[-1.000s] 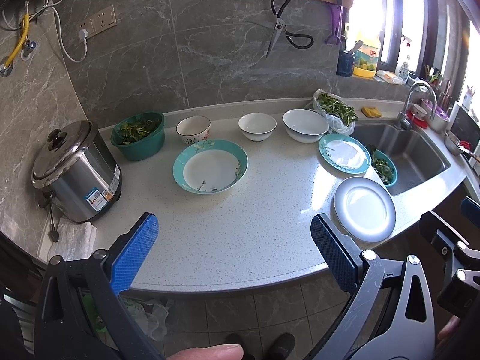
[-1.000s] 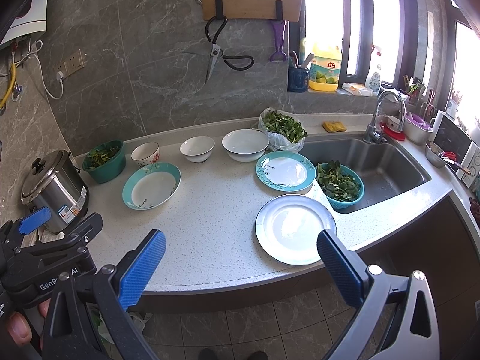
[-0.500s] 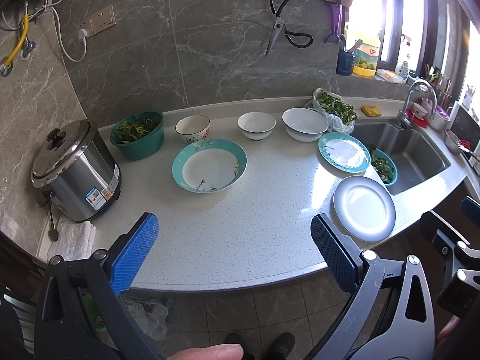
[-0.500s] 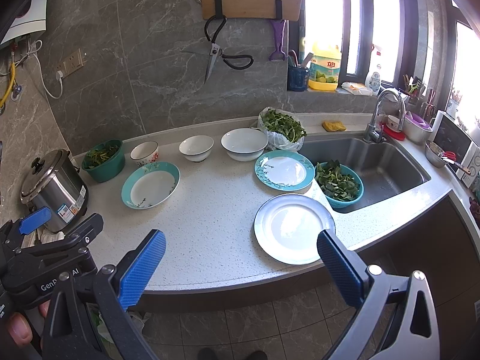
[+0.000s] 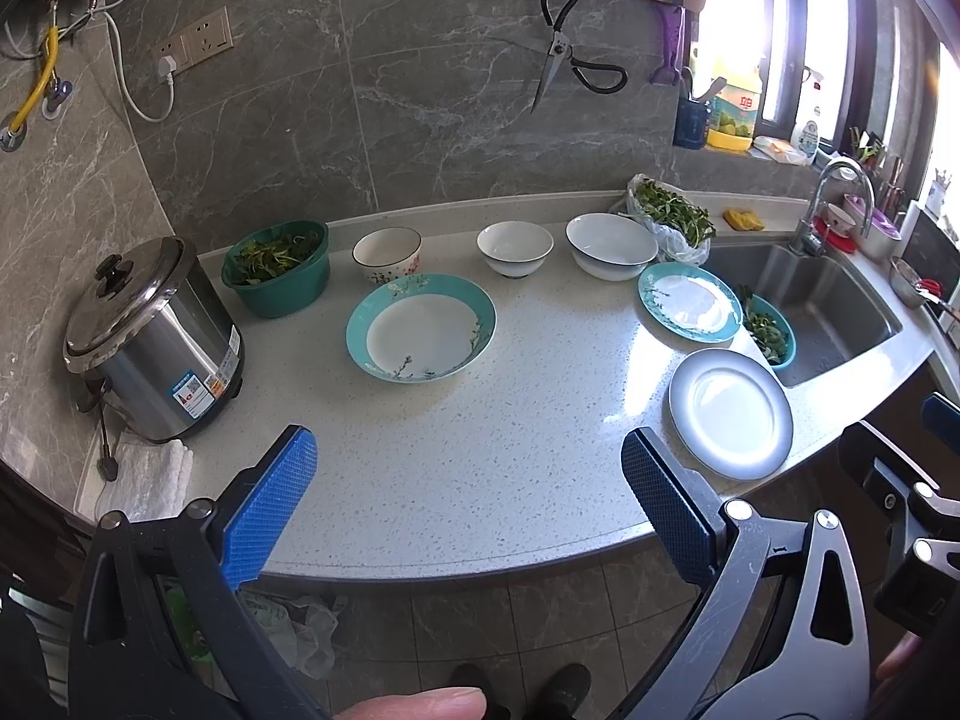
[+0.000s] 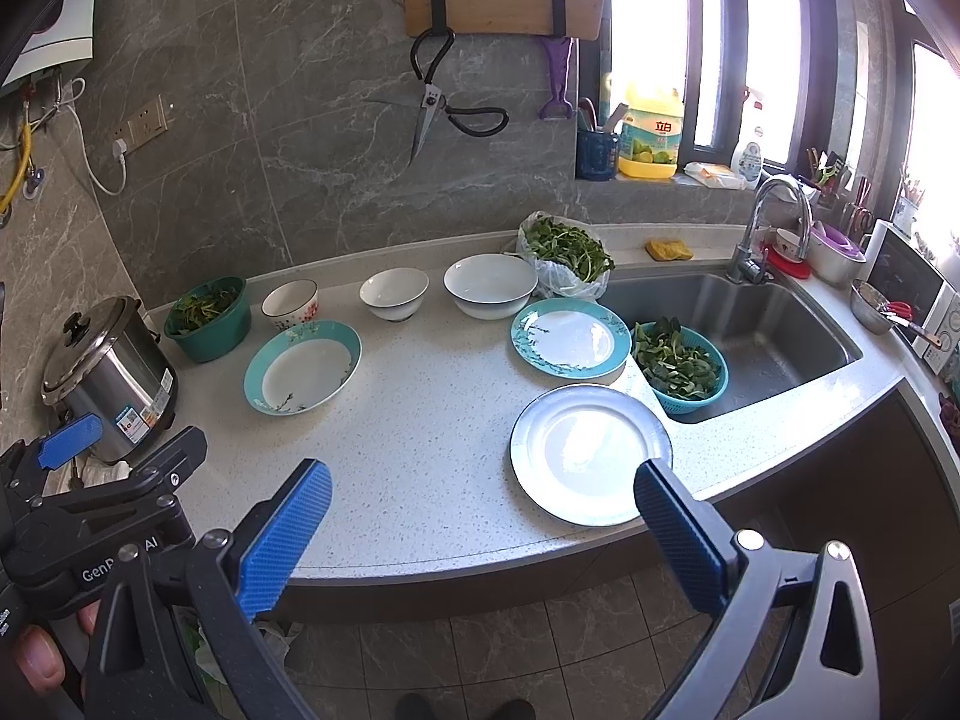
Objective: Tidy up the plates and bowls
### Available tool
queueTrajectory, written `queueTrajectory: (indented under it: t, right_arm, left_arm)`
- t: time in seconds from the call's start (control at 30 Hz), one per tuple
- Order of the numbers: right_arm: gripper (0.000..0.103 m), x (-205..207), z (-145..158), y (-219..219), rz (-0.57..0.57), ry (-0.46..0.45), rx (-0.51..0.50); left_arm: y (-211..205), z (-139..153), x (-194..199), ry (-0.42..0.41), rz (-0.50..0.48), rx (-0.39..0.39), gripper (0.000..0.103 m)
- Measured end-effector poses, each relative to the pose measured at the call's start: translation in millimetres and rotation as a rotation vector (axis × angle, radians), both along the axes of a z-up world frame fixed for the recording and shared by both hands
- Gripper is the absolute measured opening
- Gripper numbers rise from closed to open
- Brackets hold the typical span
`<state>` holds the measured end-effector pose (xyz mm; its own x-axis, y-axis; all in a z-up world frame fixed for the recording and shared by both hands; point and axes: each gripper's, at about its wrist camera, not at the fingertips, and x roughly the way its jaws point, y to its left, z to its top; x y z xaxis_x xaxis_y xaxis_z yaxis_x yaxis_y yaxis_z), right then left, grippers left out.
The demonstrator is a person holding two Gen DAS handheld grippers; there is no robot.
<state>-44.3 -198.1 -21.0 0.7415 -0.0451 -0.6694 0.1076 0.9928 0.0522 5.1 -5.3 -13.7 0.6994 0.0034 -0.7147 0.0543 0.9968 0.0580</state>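
Two handheld grippers hover in front of a pale speckled tabletop, both empty with their blue fingers spread wide. The left gripper and right gripper sit almost exactly where they were a second ago; the right view has drifted only slightly, and no dish has moved.

On the tabletop, a grey-rimmed plate lies nearest the front edge, just beside the sink. Behind it is a small teal-rimmed plate, with a teal colander of greens overhanging the sink edge beside it. A larger teal-rimmed deep plate sits well apart to the left.

Along the back stand three bowls, apart from one another: a patterned bowl, a small white bowl and a wide white bowl. A green basin of leaves and a steel rice cooker stand at far left.
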Motion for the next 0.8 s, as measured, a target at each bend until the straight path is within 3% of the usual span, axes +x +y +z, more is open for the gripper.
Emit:
queueTrajectory:
  t: [0.57,0.73,0.8]
  right_arm:
    - [0.103,-1.7,-19.4,0.4,-0.04,0.026,0.006]
    - [0.103,-1.3,-34.1,-24.6,-0.022,0.065,0.068]
    - [0.103,-2.8,-45.7,-48.0,-0.03,0.081,0.097]
  left_arm:
    - [9.5,-18.8,17.4,0.028,-0.049,-0.009,0.103]
    - [12.5,-54.4,40.1,0.094,-0.149,-0.124,0.103]
    - [3.4,-81.1,52.6,0.172,-0.236,-0.174,0.103]
